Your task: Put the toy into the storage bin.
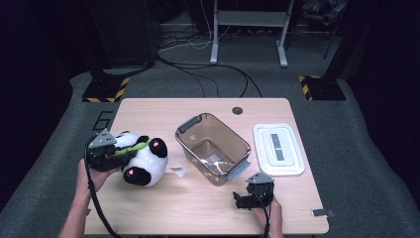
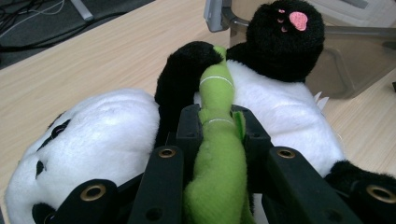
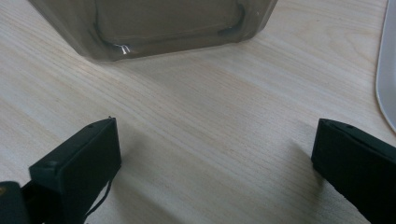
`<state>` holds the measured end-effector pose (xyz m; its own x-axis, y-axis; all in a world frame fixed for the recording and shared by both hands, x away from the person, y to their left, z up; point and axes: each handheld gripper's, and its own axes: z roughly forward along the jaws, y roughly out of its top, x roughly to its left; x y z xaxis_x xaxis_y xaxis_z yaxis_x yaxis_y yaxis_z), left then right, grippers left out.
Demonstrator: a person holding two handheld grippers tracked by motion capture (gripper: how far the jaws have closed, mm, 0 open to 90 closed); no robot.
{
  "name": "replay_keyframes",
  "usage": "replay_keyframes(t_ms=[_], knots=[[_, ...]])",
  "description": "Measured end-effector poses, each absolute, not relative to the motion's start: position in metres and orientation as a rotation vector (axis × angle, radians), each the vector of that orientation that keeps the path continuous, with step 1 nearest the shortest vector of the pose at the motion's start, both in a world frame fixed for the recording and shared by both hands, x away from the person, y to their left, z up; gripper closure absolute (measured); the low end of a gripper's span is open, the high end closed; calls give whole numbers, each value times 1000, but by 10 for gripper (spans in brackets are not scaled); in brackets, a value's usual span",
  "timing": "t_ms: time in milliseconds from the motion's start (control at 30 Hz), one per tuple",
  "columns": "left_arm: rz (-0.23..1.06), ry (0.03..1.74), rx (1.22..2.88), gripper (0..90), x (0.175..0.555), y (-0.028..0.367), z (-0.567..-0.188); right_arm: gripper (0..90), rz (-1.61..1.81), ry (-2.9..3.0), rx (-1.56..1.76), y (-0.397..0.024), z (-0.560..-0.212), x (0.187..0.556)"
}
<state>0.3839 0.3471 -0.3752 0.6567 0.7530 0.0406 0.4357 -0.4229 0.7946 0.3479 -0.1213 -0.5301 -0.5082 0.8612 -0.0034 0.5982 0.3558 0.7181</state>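
high view: one panda [image 1: 143,161] clenched by left gripper [image 1: 115,151], one bin [image 1: 213,146], one lid [image 1: 278,148].

Clear brown plastic bin [image 1: 213,148] with grey handles sits mid-surface, empty. White rectangular lid [image 1: 278,149] lies flat just beside it toward the right edge. Small white paper scrap [image 1: 178,171] on the light wooden surface [image 1: 163,111], left of the bin.

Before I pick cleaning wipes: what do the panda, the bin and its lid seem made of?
Panda: plush fabric, fuzzy matte pile, with a green felt-like stalk. Bin: probably plastic, smoky and see-through, glossy glints. Lid: likely white plastic, smooth finish.
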Motion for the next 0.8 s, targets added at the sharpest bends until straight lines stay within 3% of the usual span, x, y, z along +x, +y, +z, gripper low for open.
replay_keyframes(t_ms=[800], knots=[[583, 813, 2026, 750, 389, 332, -311, 6, 947, 2241, 1287, -121, -530, 348]])
